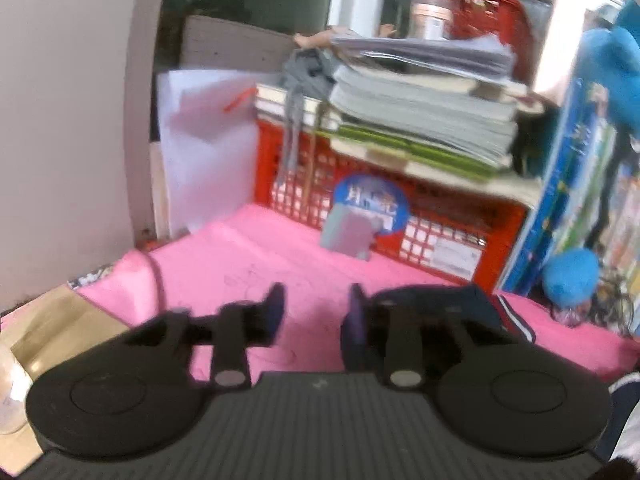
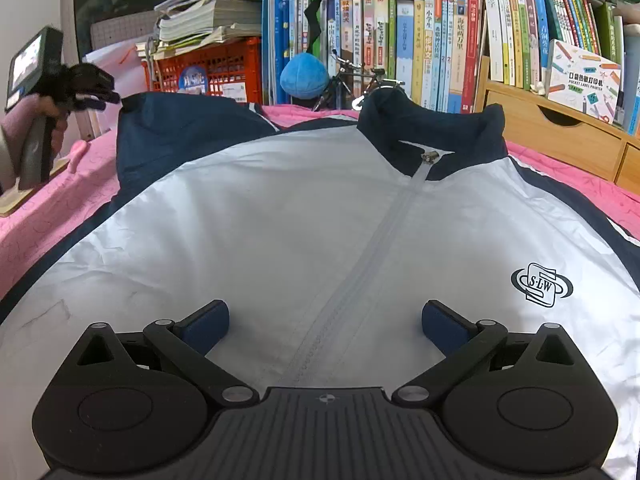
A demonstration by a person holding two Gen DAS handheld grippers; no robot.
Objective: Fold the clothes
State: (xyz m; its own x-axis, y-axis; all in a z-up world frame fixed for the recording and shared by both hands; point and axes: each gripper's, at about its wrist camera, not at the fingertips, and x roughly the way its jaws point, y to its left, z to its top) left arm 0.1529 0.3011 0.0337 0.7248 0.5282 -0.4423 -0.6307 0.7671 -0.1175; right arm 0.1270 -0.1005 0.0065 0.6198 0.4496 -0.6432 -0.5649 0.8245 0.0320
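Our jacket (image 2: 304, 216) lies zipped and front-up on the pink cloth (image 2: 52, 216), its far-left sleeve (image 2: 176, 136) already turned in, while our left gripper (image 1: 314, 316) and right gripper (image 2: 326, 322) both gape, empty.

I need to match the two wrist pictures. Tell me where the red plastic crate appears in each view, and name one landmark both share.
Left wrist view: the red crate sits mid-frame, behind the pink cover, under stacked books.
Right wrist view: the red crate is upper left, behind the jacket.
Shared landmark: the round blue sticker on the crate's front.
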